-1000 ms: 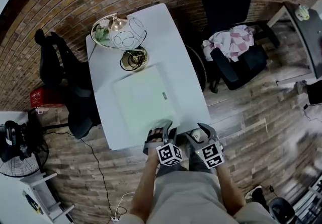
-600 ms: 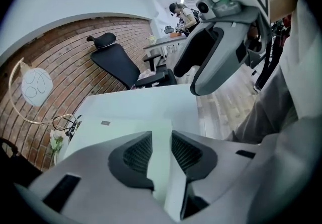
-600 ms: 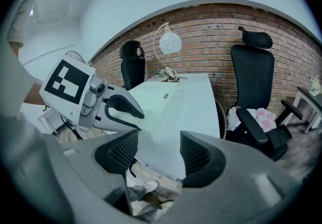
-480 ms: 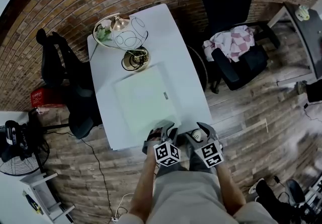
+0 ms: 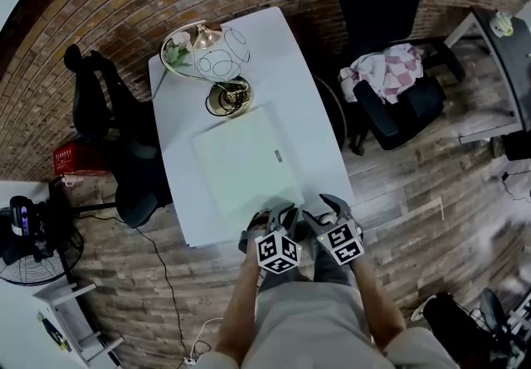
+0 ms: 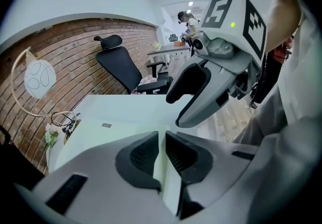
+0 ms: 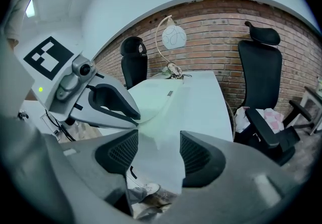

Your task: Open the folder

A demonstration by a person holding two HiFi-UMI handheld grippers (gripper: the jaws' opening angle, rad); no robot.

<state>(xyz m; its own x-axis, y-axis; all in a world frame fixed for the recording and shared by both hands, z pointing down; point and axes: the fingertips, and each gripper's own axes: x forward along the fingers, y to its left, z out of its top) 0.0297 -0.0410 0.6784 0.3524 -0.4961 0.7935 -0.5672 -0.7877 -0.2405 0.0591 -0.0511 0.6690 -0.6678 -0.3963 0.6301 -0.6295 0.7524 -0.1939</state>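
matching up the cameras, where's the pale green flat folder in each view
Head view: the pale green flat folder lies at the centre, on the near half of the white table.
Left gripper view: left of centre, its near edge running down to the bottom.
Right gripper view: centre, on the table's left part.
Shared landmark: the white globe lamp at the table's far end.

Matt folder (image 5: 245, 164); smooth table (image 5: 286, 60).

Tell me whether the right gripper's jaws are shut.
No, the right gripper shows its jaws wide apart in its own view, pressing on nothing, with the white table visible between them.
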